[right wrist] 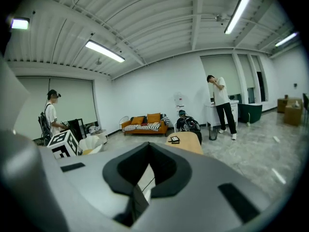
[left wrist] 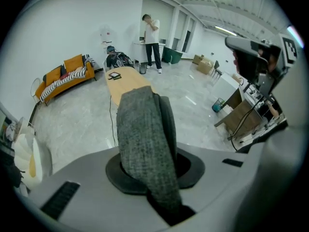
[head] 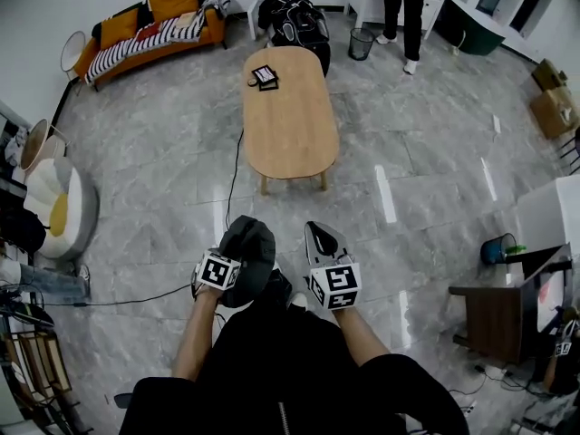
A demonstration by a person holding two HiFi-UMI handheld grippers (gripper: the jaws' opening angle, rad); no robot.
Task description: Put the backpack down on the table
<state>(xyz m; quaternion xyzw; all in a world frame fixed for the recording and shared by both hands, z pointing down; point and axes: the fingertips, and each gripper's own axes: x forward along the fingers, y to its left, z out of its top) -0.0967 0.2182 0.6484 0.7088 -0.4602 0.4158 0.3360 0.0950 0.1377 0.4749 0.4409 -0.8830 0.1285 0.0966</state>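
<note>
Standing upright beyond the far end of the table [head: 290, 125], at twelve o'clock from the person, the black backpack [head: 294, 18] has its long axis vertical and its strapped face towards the table. It is off the tabletop and well apart from both grippers.

Both bare forearms reach forward side by side. The left gripper [left wrist: 153, 178], at eleven o'clock, tips steeply down, its jaws narrow and clamped on a grey woven strap [left wrist: 145, 134] with a dark padded piece behind. I cannot tell what the strap belongs to. The right gripper [right wrist: 143, 180], at one o'clock, points nearly level, its jaws drawn together and empty.

Black-and-white square markers cover each gripper's cube, and a marker card [head: 264, 75] lies on the table's far end.
</note>
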